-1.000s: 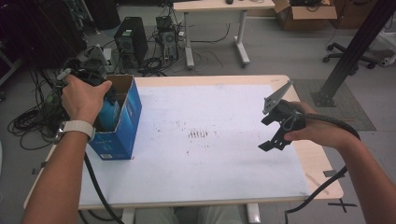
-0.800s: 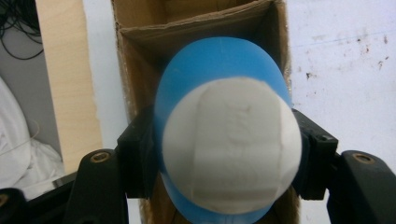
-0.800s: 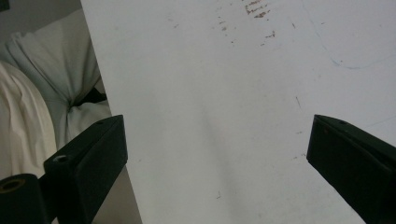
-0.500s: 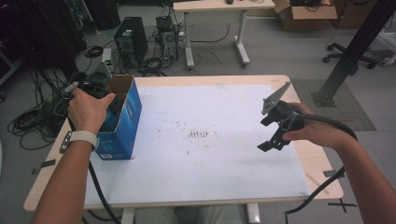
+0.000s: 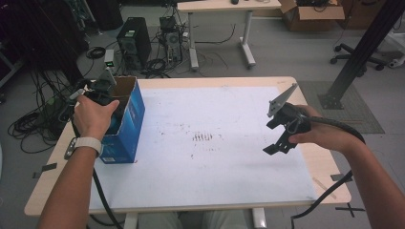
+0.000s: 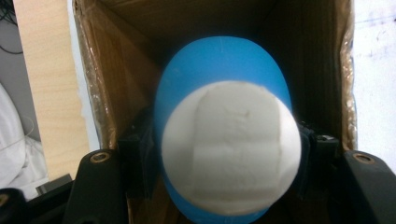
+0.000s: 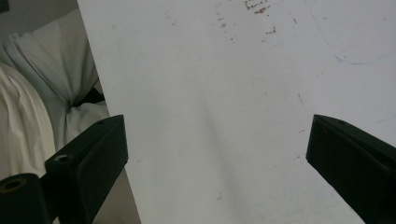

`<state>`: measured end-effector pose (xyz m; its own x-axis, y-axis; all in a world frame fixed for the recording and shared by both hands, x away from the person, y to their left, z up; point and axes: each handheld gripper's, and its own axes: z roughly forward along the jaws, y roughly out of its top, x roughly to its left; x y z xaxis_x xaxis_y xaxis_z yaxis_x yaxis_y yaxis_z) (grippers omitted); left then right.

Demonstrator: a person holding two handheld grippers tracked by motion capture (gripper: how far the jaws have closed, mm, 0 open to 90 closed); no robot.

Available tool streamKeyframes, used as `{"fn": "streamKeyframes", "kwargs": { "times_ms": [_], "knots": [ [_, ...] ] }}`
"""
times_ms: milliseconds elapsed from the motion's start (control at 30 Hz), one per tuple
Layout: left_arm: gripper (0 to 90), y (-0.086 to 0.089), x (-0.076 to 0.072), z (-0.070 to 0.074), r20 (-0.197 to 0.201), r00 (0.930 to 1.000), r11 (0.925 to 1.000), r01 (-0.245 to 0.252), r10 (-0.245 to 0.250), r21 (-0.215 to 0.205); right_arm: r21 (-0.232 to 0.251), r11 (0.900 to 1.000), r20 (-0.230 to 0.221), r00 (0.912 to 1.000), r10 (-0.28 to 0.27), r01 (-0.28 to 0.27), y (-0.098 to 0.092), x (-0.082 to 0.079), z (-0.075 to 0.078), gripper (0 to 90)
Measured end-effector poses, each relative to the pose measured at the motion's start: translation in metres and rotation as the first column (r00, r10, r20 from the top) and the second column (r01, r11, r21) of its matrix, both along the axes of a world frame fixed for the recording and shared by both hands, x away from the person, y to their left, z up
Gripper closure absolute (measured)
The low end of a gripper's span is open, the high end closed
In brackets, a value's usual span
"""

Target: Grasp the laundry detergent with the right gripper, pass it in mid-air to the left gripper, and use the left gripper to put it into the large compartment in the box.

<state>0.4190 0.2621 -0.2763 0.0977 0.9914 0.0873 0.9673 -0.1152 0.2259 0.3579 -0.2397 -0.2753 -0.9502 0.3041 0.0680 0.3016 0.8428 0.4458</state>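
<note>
Left gripper (image 6: pixel 219 163) clamped blue-and-white object (image 6: pixel 224 140) inside box (image 5: pixel 125 119), probably mid-extraction; right gripper (image 7: pixel 215 158) gaped empty over table (image 5: pixel 215 191).

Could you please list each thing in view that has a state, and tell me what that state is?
Blue box: upright on the table, top flaps open.
Blue and white object: held inside the box, between the left claw's jaws.
Left claw: shut on the object, reaching into the box.
Right claw: open, empty, above the white mat.
</note>
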Motion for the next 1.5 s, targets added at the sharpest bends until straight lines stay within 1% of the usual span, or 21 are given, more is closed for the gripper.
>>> {"fn": "streamKeyframes", "kwargs": {
  "times_ms": [200, 367, 433, 500, 533, 567, 600, 633, 733, 800, 900, 1000, 1100, 1167, 1233, 1400, 1500],
  "knots": [
    [37.4, 0.001, 0.001, -0.001, -0.006, 1.0, 1.0, -0.001, 0.001, -0.006, 0.004, 1.0, 0.001, 1.0, 0.003, -0.003, 0.001, 0.0, 0.0, 5.3],
    [37.3, 0.002, 0.002, -0.001, 0.003, 1.0, 0.9999, 0.002, -0.002, -0.011, 0.003, 1.0, -0.001, 1.0, 0.004, -0.004, 0.002, 0.0, -0.001, 5.3],
    [37.2, 0.002, 0.002, -0.002, 0.001, 1.0, 0.9999, 0.004, -0.004, -0.011, 0.003, 1.0, -0.003, 1.0, 0.003, -0.003, 0.001, 0.0, -0.002, 5.4],
    [37.0, 0.003, 0.002, -0.001, 0.002, 1.0, 0.9998, 0.0, 0.001, -0.02, 0.004, 1.0, -0.004, 1.0, 0.003, -0.003, 0.001, 0.001, -0.003, 5.3],
    [35.5, 0.003, 0.003, -0.001, 0.002, 1.0, 0.9998, 0.004, -0.004, -0.017, 0.003, 1.0, -0.004, 1.0, 0.004, -0.004, 0.001, 0.001, -0.003, 5.3],
    [33.0, 0.003, 0.003, -0.001, -0.007, 0.9999, 0.9998, 0.01, -0.01, -0.017, 0.003, 1.0, -0.005, 1.0, 0.003, -0.003, 0.002, 0.001, -0.004, 5.4],
    [31.3, 0.003, 0.003, -0.002, -0.02, 0.9997, 0.9999, 0.015, -0.015, -0.008, 0.003, 1.0, -0.005, 1.0, 0.004, -0.004, 0.002, 0.001, -0.004, 5.5],
    [31.6, 0.003, 0.003, -0.001, -0.012, 0.9998, 0.9999, 0.014, -0.014, -0.008, 0.001, 1.0, -0.004, 1.0, 0.004, -0.004, 0.002, 0.001, -0.004, 5.5],
    [31.0, 0.003, 0.002, -0.001, -0.01, 0.9998, 0.9997, 0.015, -0.015, -0.017, -0.008, 1.0, -0.001, 1.0, 0.004, -0.004, 0.002, 0.001, -0.004, 5.5],
    [30.0, 0.004, 0.001, 0.001, -0.001, 0.9999, 0.9996, 0.015, -0.015, -0.023, -0.006, 1.0, -0.002, 1.0, 0.007, -0.007, 0.003, 0.001, -0.005, 5.5],
    [27.9, 0.005, 0.001, 0.003, -0.001, 0.9999, 0.9996, 0.011, -0.011, -0.027, -0.007, 1.0, -0.002, 1.0, 0.009, -0.009, 0.004, 0.001, -0.005, 5.5],
    [25.7, 0.006, 0.0, 0.006, 0.015, 0.9999, 0.9997, 0.0, 0.0, -0.023, -0.007, 1.0, -0.003, 0.9999, 0.011, -0.011, 0.004, 0.0, -0.004, 5.7],
    [23.1, 0.006, -0.001, 0.012, 0.021, 0.9998, 0.9995, -0.006, 0.006, -0.031, -0.005, 1.0, -0.001, 1.0, 0.004, -0.004, 0.003, 0.0, -0.004, 5.7],
    [22.4, 0.006, -0.001, 0.016, 0.03, 0.9995, 0.9994, -0.01, 0.011, -0.034, -0.005, 1.0, 0.001, 1.0, 0.007, -0.007, 0.002, -0.001, -0.003, 5.7],
    [22.1, 0.005, -0.002, 0.022, 0.045, 0.9988, 0.9988, -0.017, 0.019, -0.046, -0.005, 1.0, 0.001, 1.0, 0.004, -0.004, 0.002, -0.001, -0.002, 5.7],
    [21.6, 0.004, -0.004, 0.035, 0.053, 0.9986, 0.9989, -0.005, 0.007, -0.048, -0.003, 1.0, 0.003, 1.0, -0.001, 0.001, -0.001, -0.003, -0.002, 5.7],
    [20.1, 0.002, -0.005, 0.04, 0.049, 0.9988, 0.999, 0.005, -0.002, -0.045, -0.002, 1.0, 0.005, 1.0, -0.002, 0.002, -0.002, -0.003, -0.001, 5.7]
  ]
}}
